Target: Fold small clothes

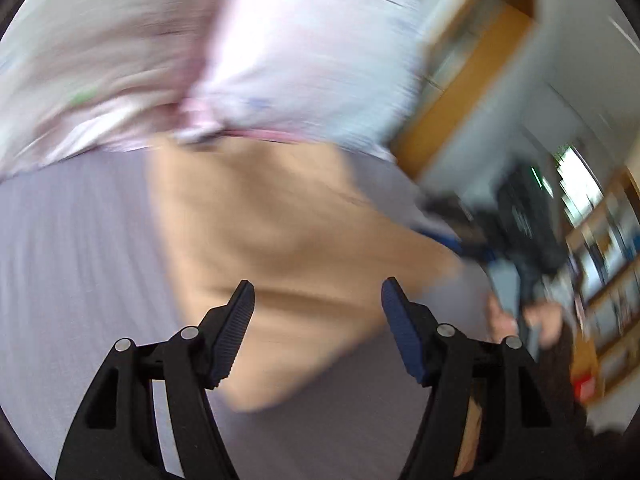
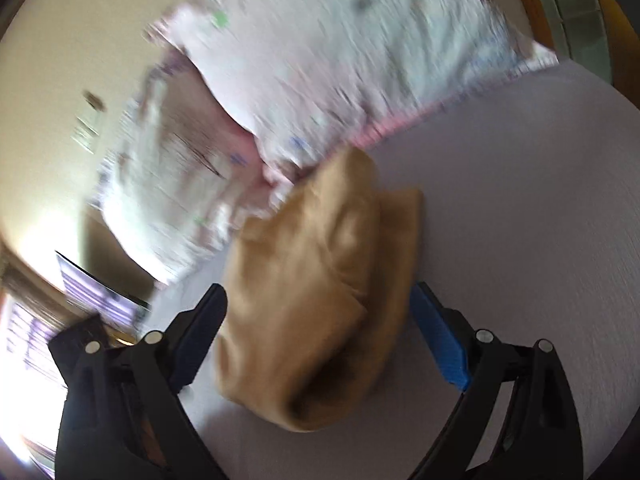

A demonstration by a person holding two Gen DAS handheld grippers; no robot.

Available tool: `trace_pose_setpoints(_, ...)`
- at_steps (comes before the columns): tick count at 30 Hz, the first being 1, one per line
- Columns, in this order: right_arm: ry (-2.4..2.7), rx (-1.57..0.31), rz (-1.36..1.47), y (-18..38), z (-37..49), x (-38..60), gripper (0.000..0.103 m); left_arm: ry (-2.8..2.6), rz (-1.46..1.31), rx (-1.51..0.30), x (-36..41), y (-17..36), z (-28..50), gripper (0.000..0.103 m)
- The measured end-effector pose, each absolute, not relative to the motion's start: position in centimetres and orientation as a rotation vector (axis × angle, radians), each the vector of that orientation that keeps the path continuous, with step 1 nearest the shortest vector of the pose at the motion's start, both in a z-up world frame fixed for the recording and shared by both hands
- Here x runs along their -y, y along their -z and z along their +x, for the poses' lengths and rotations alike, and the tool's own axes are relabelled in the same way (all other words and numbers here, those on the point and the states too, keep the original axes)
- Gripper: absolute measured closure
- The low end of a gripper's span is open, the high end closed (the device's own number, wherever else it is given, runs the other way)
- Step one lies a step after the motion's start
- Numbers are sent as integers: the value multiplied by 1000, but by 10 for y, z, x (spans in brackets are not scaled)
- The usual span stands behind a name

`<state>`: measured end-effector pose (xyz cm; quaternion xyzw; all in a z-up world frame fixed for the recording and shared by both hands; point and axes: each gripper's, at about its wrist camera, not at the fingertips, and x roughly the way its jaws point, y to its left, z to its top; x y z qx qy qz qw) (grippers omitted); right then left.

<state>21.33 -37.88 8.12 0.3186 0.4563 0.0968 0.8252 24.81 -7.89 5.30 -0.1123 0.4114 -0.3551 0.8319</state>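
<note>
A tan garment (image 1: 276, 252) lies on a pale lilac bed surface (image 1: 68, 248); both views are motion-blurred. My left gripper (image 1: 318, 292) is open, its jaws wide apart just above the garment's near part. In the right wrist view the same tan garment (image 2: 320, 292) lies bunched and partly folded between the jaws of my right gripper (image 2: 318, 300), which is open and holds nothing. The other hand-held gripper (image 1: 520, 240) shows blurred at the right of the left wrist view.
A white and pink patterned pillow or quilt (image 1: 280, 48) lies behind the garment, also in the right wrist view (image 2: 340, 60). A wooden frame (image 1: 460, 92) and shelves (image 1: 608, 264) stand beyond the bed's right side. A cream wall (image 2: 60, 80) is at left.
</note>
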Motion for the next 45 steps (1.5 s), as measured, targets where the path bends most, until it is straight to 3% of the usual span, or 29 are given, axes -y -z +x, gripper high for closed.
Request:
trace_pose_setpoints(7, -361, -960, 1080, -66, 174, 404, 11, 645, -330, -963, 44, -31, 267, 37)
trace_pose_setpoints(10, -403, -906, 1081, -73, 146, 392, 3, 653, -328, -968, 42, -24, 267, 36)
trace_pose_setpoints(15, -364, -973, 1088, -49, 160, 360, 5, 661, -360, -960, 35, -22, 260, 36)
trace_pose_setpoints(17, -374, -950, 1085, -45, 170, 351, 12, 654, -378, -956, 29, -21, 259, 36)
trace_pose_setpoints(19, -388, -944, 1068, -44, 184, 333, 29, 643, -393, -955, 20, -20, 258, 36)
trace_pose_setpoints(24, -413, -993, 982, -35, 197, 286, 32, 610, -418, -934, -1, -19, 258, 35)
trace_pose_setpoints(26, -386, -996, 964, -31, 200, 275, 41, 608, -442, -937, -6, -17, 259, 35)
trace_pose_setpoints(27, -374, -986, 950, -32, 200, 270, 51, 612, -450, -937, -8, -17, 259, 35)
trace_pose_setpoints(28, -372, -966, 930, -35, 199, 265, 80, 614, -453, -936, -9, -17, 259, 35)
trace_pose_setpoints(29, -384, -935, 898, -43, 200, 259, 91, 618, -454, -932, -10, -17, 259, 35)
trace_pose_setpoints(30, -398, -907, 877, -49, 198, 254, 92, 619, -455, -930, -10, -17, 258, 35)
trace_pose_setpoints(33, -497, -857, 820, -68, 198, 229, 92, 619, -464, -930, -13, -16, 258, 35)
trace_pose_setpoints(35, -487, -933, 794, -59, 200, 222, 92, 615, -473, -933, -14, -15, 259, 35)
trace_pose_setpoints(36, -465, -975, 788, -54, 201, 223, 82, 614, -475, -935, -15, -14, 259, 35)
trace_pose_setpoints(38, -409, -1056, 751, -46, 188, 229, 54, 612, -469, -943, -16, -12, 257, 35)
trace_pose_setpoints(39, -408, -1066, 729, -47, 175, 234, 32, 615, -466, -947, -16, -12, 257, 35)
trace_pose_setpoints(45, -319, -869, 752, -90, 90, 318, 29, 691, -403, -919, 1, -27, 252, 35)
